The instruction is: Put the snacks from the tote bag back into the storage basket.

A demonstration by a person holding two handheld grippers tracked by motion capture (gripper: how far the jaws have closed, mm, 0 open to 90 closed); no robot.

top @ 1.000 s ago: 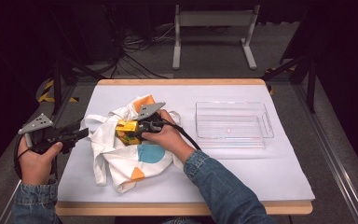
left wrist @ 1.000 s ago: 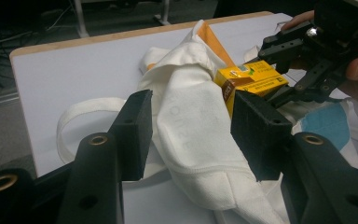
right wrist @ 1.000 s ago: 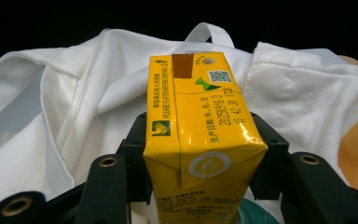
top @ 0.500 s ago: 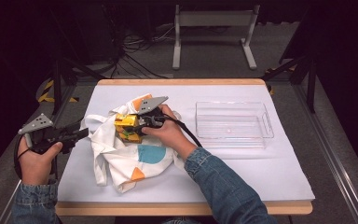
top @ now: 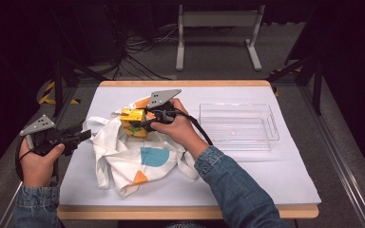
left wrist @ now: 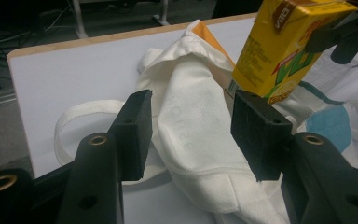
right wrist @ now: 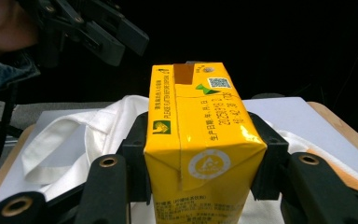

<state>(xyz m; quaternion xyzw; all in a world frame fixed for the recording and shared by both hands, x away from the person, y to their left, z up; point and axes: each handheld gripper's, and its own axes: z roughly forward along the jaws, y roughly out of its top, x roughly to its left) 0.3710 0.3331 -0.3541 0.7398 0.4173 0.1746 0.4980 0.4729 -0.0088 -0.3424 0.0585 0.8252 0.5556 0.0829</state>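
1. The right hand-held gripper (top: 140, 124) pinches a yellow drink carton (top: 132, 121) above a white tote bag (top: 138, 156) lying crumpled on the white-covered tabletop (top: 266, 175). In the right gripper view the two black jaws press flat against opposite sides of the carton (right wrist: 200, 154), with the carton's long axis running straight out from the jaws.

2. The left hand-held gripper (top: 83, 136) sits at the tabletop's left edge, its jaws spread and closing on nothing. In the left gripper view the bag's near fold (left wrist: 191, 126) lies between and just beyond the open jaws, and a loop handle (left wrist: 81, 116) trails toward the left.

3. From the left hand-held gripper the carton (left wrist: 286, 46) lies ahead and to the right, raised clear of the cloth, with the bag between the two tools.

4. A clear plastic tray (top: 237, 126) stands empty to the right of the right hand, well apart from the bag. The right hand is plainly the nearer of the two to it.

5. Judged from this, the carton looks bound for the tray, a sideways carry to the person's right; the left hand-held gripper appears placed to steady the bag.
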